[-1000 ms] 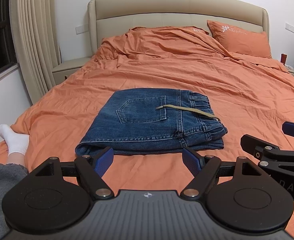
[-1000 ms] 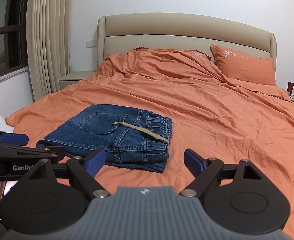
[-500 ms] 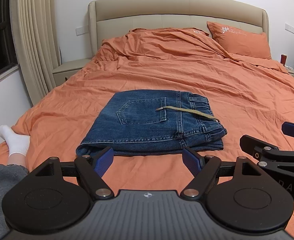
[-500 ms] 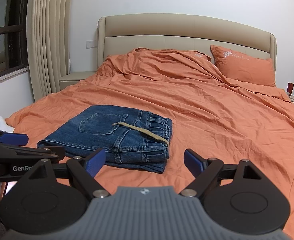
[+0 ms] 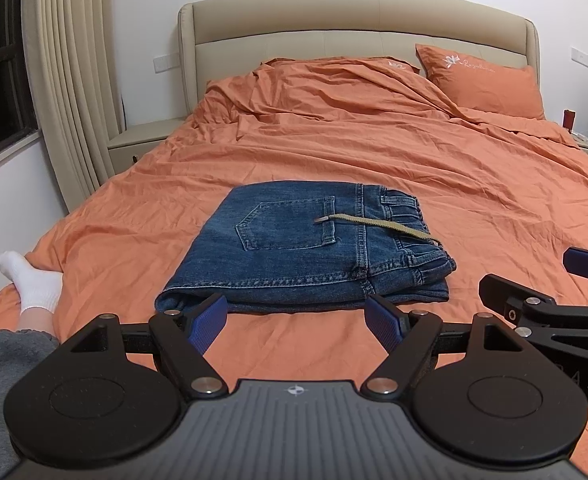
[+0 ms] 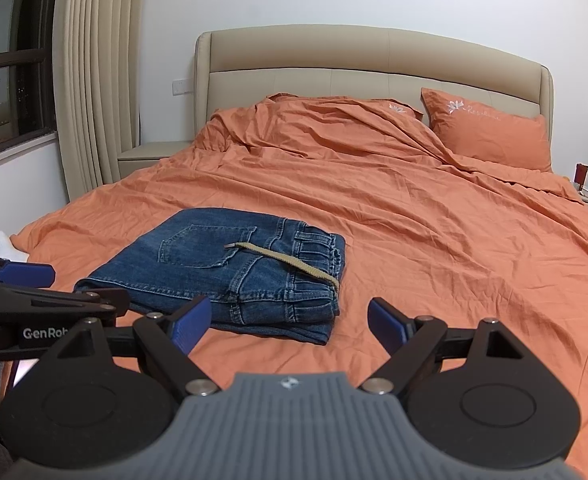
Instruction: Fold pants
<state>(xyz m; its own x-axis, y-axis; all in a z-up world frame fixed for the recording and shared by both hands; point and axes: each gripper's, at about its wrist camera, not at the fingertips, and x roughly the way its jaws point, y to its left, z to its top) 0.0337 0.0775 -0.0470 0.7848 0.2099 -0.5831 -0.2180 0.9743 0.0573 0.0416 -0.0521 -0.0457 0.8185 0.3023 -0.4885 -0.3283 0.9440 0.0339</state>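
Blue jeans (image 5: pixel 294 248) lie folded into a flat rectangle on the orange bed, back pocket up, with a tan drawstring (image 5: pixel 374 224) across the waistband. In the right wrist view the same jeans (image 6: pixel 229 268) sit left of centre. My left gripper (image 5: pixel 300 320) hovers just short of the jeans' near edge, open and holding nothing. My right gripper (image 6: pixel 289 322) is also open and empty, near the jeans' right front corner. Each gripper shows at the edge of the other's view.
The orange duvet (image 5: pixel 374 152) covers the whole bed, with a pillow (image 5: pixel 482 80) at the beige headboard (image 5: pixel 354 16). A person's white sock (image 5: pixel 33 280) and grey trouser leg rest at the left edge. Curtains and a nightstand (image 5: pixel 145 140) stand at the left.
Both grippers have drawn back and risen slightly from the jeans, so the folded jeans sit a little lower in the views. The jeans have not moved.
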